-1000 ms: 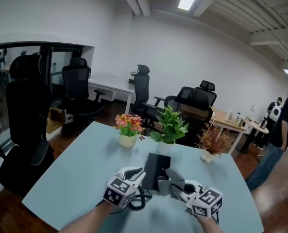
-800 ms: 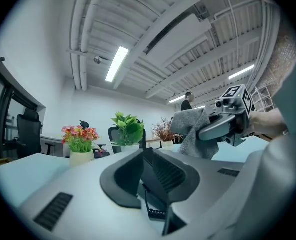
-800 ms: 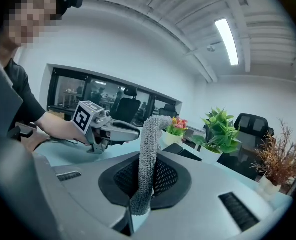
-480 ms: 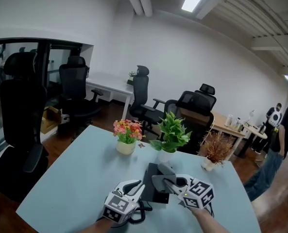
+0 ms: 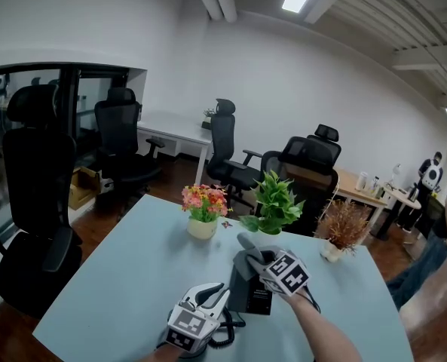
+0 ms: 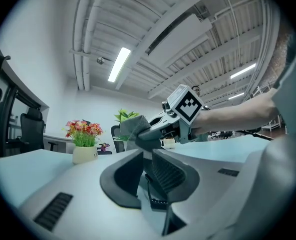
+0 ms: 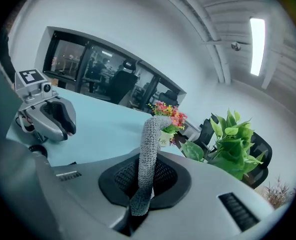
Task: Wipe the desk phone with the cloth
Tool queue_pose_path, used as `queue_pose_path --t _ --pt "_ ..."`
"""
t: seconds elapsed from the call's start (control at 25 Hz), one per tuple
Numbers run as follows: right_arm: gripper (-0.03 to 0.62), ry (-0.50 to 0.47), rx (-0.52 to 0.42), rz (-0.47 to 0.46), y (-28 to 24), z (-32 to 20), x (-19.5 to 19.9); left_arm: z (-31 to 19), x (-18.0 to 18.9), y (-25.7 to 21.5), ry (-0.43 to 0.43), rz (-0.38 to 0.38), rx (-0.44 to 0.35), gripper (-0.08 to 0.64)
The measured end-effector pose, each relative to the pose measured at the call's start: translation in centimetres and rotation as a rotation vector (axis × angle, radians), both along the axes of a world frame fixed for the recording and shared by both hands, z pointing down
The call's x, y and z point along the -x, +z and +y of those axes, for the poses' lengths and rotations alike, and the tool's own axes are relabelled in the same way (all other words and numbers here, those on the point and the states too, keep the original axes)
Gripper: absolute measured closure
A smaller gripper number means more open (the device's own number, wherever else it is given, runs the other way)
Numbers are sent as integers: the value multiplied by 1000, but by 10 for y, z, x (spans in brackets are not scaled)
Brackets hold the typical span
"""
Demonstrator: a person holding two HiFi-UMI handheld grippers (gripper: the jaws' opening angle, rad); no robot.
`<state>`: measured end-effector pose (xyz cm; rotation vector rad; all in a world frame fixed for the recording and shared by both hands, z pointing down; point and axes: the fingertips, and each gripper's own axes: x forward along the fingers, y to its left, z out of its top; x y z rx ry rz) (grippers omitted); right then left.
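The right gripper (image 5: 252,258), its fingers clamped on a grey cloth (image 7: 148,149), hangs at the far end of the black phone (image 5: 253,299) on the pale bench (image 5: 125,270). The left gripper (image 5: 215,294) sits beside the phone's left edge, fingers narrowed on its cord (image 6: 156,204).

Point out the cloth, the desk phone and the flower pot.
cloth (image 7: 148,149): right gripper view, middle of the upright grey strip.
desk phone (image 5: 246,296): head view, its dark body below the cloth.
flower pot (image 5: 202,228): head view, its pale front side.
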<state>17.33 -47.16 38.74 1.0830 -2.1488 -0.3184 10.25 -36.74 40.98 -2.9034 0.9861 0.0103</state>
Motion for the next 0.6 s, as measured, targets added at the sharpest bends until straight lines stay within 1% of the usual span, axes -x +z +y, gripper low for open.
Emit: queue_pose_path --t 0.16,0.4,0.52,0.6 --pt "611 3 23 4 9 -4 2 1 0 -2 1 1 -5 494" --pt "611 3 17 42 11 0 3 -1 5 -3 -11 7 -5 494" --pt "611 -3 27 88 17 -2 6 -3 5 -2 -13 4 -7 494" --pt "612 -11 40 137 25 2 11 -3 6 -2 -12 1 -3 494"
